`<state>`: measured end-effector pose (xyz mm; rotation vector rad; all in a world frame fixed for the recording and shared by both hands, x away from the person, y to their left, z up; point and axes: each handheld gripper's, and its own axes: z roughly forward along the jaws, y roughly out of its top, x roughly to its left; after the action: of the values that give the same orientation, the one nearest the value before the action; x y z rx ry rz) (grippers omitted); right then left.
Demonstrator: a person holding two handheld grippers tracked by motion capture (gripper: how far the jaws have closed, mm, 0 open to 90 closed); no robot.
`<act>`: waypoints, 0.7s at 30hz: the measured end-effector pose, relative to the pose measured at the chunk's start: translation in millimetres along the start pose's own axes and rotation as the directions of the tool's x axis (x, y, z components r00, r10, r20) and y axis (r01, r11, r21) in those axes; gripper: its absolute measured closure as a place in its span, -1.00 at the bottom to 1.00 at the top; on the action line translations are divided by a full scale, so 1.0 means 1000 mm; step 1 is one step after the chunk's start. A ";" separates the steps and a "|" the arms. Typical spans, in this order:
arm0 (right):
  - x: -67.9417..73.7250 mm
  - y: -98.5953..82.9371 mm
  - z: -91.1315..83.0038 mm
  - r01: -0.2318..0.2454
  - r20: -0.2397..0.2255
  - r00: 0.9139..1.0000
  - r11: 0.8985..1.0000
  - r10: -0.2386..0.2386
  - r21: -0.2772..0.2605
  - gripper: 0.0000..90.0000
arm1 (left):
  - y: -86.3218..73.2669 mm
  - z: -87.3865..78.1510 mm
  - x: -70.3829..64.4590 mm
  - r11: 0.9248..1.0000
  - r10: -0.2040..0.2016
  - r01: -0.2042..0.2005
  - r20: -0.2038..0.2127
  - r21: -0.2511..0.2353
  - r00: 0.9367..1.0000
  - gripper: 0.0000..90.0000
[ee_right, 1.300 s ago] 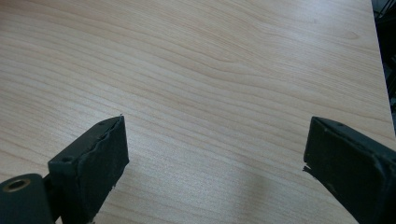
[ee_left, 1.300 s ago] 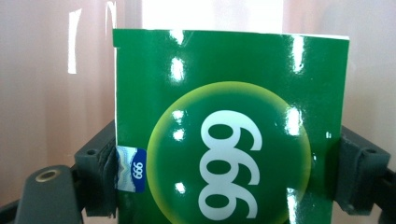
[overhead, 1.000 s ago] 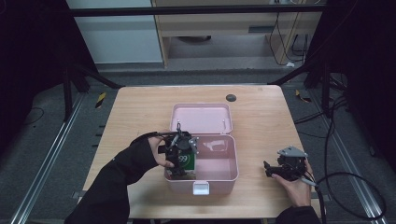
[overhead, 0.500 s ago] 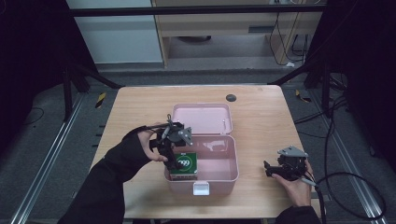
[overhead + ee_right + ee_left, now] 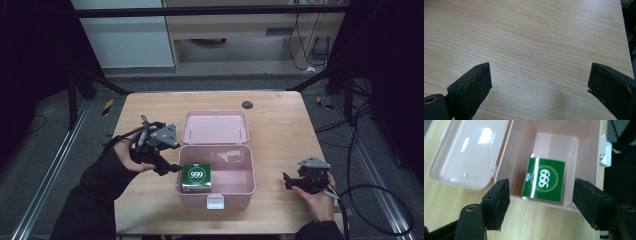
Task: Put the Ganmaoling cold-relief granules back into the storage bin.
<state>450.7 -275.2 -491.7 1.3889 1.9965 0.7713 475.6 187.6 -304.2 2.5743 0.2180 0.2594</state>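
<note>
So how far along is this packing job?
The green box already lies inside the pink case, in its left part. The left gripper is open beside the case, holding nothing; the right gripper is open over bare table. The lid is open, so closing it probably comes next.

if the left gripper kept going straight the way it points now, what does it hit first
Most likely the near side wall of the open pink plastic box, or just past it the green 999 carton inside. The left gripper is open; depth is hard to judge.
</note>
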 end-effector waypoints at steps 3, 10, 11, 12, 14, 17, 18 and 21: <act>0.000 0.000 0.000 0.001 -0.003 1.000 1.000 -0.001 -0.001 -0.88 | -0.024 -0.007 0.000 0.997 -0.068 0.067 -0.022 -0.045 0.997 -0.36; 0.001 0.000 0.000 0.005 -0.001 1.000 1.000 -0.005 0.000 -0.89 | -0.073 -0.002 -0.002 0.972 -0.217 0.207 -0.083 -0.114 0.973 -0.40; 0.001 0.000 0.000 0.005 -0.001 1.000 1.000 -0.005 0.000 -0.89 | -0.073 -0.002 -0.002 0.972 -0.217 0.207 -0.083 -0.114 0.973 -0.40; 0.001 0.000 0.000 0.003 -0.001 1.000 1.000 -0.003 0.000 -0.89 | -0.082 0.000 -0.003 0.963 -0.247 0.236 -0.084 -0.128 0.965 -0.41; 0.001 0.000 0.000 0.003 -0.001 1.000 1.000 -0.003 -0.001 -0.89 | -0.094 0.006 -0.004 0.950 -0.289 0.274 -0.099 -0.149 0.952 -0.42; 0.001 0.000 0.000 0.003 -0.001 1.000 1.000 -0.003 -0.001 -0.89 | -0.118 0.019 -0.007 0.908 -0.398 0.367 -0.139 -0.202 0.907 -0.43; 0.001 0.000 -0.001 0.003 -0.001 1.000 1.000 -0.003 -0.002 -0.89 | -0.123 0.024 -0.008 0.900 -0.416 0.382 -0.156 -0.208 0.896 -0.44; 0.001 -0.001 0.000 0.004 -0.002 1.000 1.000 -0.004 0.004 -0.89 | -0.134 0.033 -0.008 0.877 -0.464 0.426 -0.169 -0.222 0.869 -0.49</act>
<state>449.8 -274.4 -491.9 1.3869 2.0024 0.7677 461.7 282.6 -403.9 2.2353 0.8242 0.3661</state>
